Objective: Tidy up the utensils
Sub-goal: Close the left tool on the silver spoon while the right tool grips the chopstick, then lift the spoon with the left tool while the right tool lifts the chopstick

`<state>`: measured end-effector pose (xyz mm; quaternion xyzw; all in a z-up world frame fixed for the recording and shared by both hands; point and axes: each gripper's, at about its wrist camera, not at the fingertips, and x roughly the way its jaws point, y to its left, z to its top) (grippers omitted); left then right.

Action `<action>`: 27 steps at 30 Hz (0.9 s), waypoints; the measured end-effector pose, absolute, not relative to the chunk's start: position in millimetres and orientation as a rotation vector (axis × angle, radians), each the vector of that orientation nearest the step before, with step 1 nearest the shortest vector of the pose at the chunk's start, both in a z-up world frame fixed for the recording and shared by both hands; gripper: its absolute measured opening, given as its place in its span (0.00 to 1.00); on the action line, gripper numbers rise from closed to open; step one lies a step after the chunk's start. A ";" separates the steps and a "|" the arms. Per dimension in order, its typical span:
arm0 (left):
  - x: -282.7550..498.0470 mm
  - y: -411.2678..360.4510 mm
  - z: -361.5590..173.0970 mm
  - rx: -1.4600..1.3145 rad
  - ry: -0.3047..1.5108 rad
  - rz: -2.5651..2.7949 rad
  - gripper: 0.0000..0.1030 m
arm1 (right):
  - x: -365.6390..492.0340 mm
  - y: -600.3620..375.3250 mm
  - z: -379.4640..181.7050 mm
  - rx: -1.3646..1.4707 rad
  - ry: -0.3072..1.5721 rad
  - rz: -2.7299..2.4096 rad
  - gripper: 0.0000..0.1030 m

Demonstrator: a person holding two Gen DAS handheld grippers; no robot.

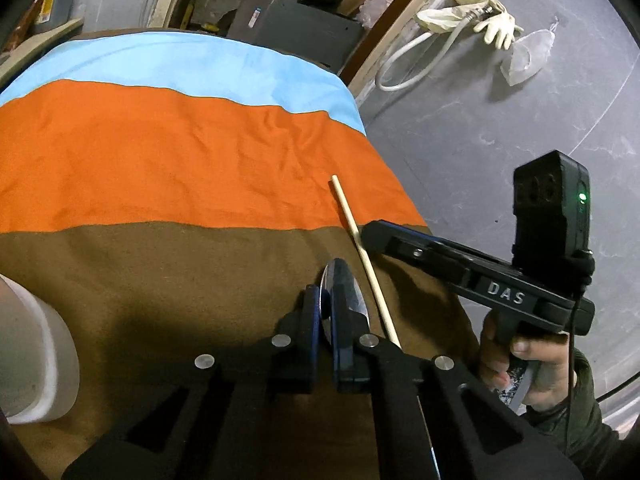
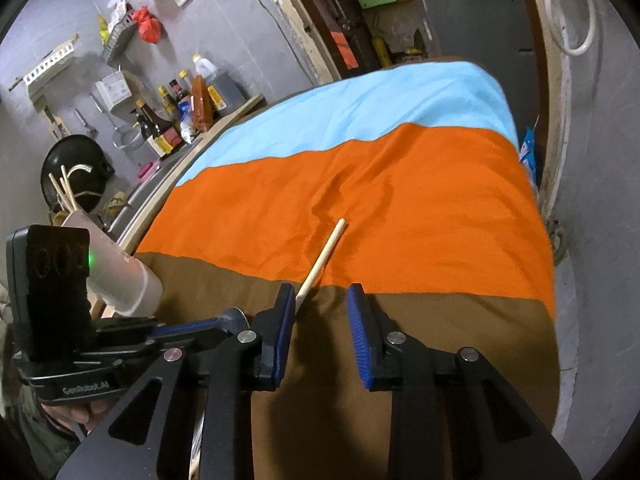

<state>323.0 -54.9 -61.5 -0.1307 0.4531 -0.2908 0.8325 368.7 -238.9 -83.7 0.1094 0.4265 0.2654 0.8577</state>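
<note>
Left gripper (image 1: pixel 329 312) is sitting closest to its lens, jaws clamped together on the bowl of a metal spoon (image 1: pixel 340 284), which is sticking up edge-on between the blue pads (image 1: pixel 343 344) above the brown band of the striped cloth (image 1: pixel 200 152). Right gripper (image 2: pixel 320 300) is hovering low over the same cloth with its jaws standing apart; a single wooden chopstick (image 2: pixel 322 256) is lying flat across the brown and orange stripes, its near end running in just beside the left finger (image 2: pixel 280 320), not pinched yet. A white cup (image 2: pixel 120 280) with more chopsticks standing in it is sitting to the left, likely the drop-off.

Handling guess: spoon is looking stiff, smooth and slippery, so gripping the curved bowl is risking a twist; the neck or handle would be holding better. Chopstick is looking light, rigid and thin, prone to rolling on soft cloth; taking it near mid-length, pads square across it, is seeming safest.
</note>
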 end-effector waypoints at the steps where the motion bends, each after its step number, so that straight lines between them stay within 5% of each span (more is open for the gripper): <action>1: 321.1 -56.7 -60.0 -0.269 0.956 -0.612 0.02 | 370.9 -237.2 -83.8 0.227 0.902 0.561 0.24; 8: 313.9 -58.3 -55.8 -0.248 0.933 -0.600 0.01 | 388.2 -228.4 -86.6 0.214 0.975 0.563 0.22; 15: 303.7 -66.6 -48.0 -0.191 0.879 -0.559 0.00 | 390.9 -238.8 -86.4 0.295 1.012 0.525 0.07; 27: 238.1 -50.6 1.7 -0.127 0.478 -0.428 0.00 | 310.5 -248.9 -30.5 0.367 0.595 0.593 0.03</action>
